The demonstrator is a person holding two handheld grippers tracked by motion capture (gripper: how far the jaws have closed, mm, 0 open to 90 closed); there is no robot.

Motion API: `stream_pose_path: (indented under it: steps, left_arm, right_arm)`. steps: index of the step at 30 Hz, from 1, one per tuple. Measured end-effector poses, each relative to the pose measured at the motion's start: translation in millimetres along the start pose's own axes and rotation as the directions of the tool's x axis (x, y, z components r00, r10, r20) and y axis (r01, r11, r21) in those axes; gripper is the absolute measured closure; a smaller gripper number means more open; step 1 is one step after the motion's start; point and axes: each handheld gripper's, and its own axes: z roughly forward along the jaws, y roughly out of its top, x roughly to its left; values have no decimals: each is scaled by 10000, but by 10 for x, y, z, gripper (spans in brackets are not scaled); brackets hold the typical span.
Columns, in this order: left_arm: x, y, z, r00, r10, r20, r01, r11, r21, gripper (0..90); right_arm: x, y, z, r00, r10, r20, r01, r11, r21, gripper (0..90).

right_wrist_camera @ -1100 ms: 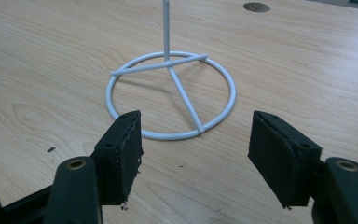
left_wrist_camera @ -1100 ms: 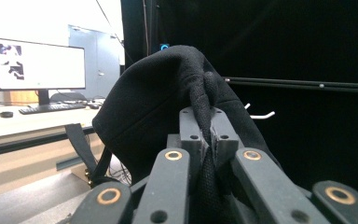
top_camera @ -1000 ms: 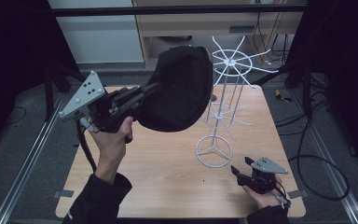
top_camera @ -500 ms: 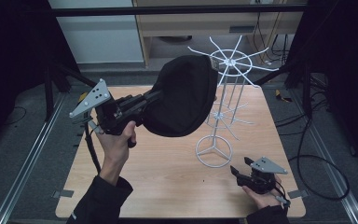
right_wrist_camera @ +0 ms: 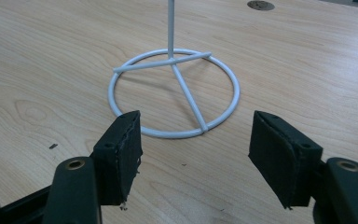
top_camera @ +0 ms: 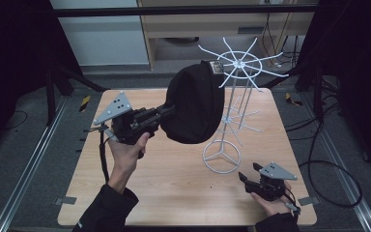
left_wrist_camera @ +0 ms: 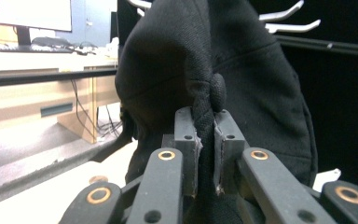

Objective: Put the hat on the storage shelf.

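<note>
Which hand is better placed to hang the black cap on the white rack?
Left. The left tongs already pinch the black cap, holding it against the white rack's top prongs. The right tongs stand open and empty, low on the table by the rack's base.

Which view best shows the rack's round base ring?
The right gripper view: the base ring lies whole and close on the table, ahead of the open right gripper. The high view shows it small. The left gripper view has the black cap in front.
</note>
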Motion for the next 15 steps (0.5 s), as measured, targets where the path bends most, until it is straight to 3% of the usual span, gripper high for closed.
stream_pose_path:
  steps: [7,15]
  left_arm:
    - [-25,-76,109,9993,240,-275,-227,9986,482,810]
    - [-62,-102,164,9974,477,-549,-438,9966,701,763]
  right_arm:
    - [3,1,1,10000,-14,-14,14,10000,0,345]
    - [4,0,3,10000,-15,-8,15,10000,4,345]
